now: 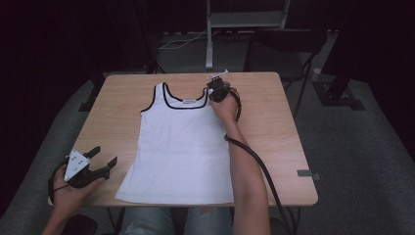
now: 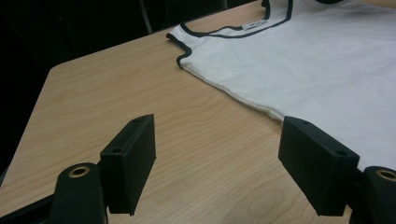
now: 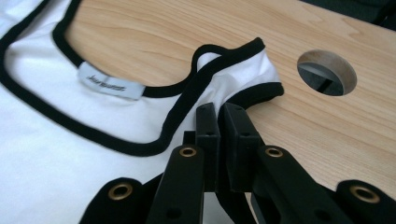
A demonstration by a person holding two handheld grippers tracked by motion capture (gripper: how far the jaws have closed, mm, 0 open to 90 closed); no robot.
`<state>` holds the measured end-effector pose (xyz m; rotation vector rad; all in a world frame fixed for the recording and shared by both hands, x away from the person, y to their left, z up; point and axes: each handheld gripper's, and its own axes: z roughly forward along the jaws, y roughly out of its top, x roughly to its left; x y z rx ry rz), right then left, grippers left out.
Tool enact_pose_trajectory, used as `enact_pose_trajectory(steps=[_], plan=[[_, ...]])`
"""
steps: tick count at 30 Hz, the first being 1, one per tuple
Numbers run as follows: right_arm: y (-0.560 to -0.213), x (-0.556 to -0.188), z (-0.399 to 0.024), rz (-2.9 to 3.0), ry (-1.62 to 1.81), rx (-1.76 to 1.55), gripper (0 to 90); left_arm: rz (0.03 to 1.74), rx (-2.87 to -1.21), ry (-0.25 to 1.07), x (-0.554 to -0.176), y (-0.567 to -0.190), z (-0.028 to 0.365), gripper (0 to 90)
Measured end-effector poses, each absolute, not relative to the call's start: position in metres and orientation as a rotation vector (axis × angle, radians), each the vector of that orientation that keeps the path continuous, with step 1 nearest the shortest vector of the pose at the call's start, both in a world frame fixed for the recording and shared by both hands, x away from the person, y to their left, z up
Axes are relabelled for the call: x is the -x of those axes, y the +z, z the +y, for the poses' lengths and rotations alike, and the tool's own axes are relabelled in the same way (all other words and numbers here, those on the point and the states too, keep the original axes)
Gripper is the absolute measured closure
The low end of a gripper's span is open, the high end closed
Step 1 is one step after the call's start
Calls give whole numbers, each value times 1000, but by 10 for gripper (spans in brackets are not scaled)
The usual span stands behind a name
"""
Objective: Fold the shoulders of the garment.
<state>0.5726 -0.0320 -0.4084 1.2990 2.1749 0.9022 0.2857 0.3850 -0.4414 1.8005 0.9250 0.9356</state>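
Note:
A white tank top (image 1: 181, 142) with black trim lies flat on the wooden table (image 1: 274, 122), neck toward the far edge. My right gripper (image 1: 218, 93) is at its far right shoulder strap. In the right gripper view the jaws (image 3: 220, 109) are shut on that strap (image 3: 243, 70), which bunches up at the tips beside the neck label (image 3: 109, 86). My left gripper (image 1: 105, 155) rests near the table's front left corner, left of the hem. Its jaws (image 2: 219, 140) stand wide open over bare wood, with the top's side edge (image 2: 317, 60) just beyond the right jaw.
A round cable hole (image 3: 327, 72) is cut in the table just past the held strap. A dark chair (image 1: 279, 49) and a metal stand (image 1: 210, 34) sit beyond the far edge. A grey tape strip (image 1: 308, 173) marks the front right corner.

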Motion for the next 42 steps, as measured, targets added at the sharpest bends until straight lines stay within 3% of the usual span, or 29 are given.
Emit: enact_pose_trajectory(steps=[26, 35, 42], plan=[[-413, -514, -9, 2258, 918, -1067, 832, 926, -1808, 944, -285, -441, 384, 276], [-421, -502, -4, 2340, 943, -1041, 759, 927, -1808, 943, -286, -441, 384, 276], [-418, -497, -5, 2408, 985, -1021, 640, 922, -1806, 946, -285, -442, 384, 276]])
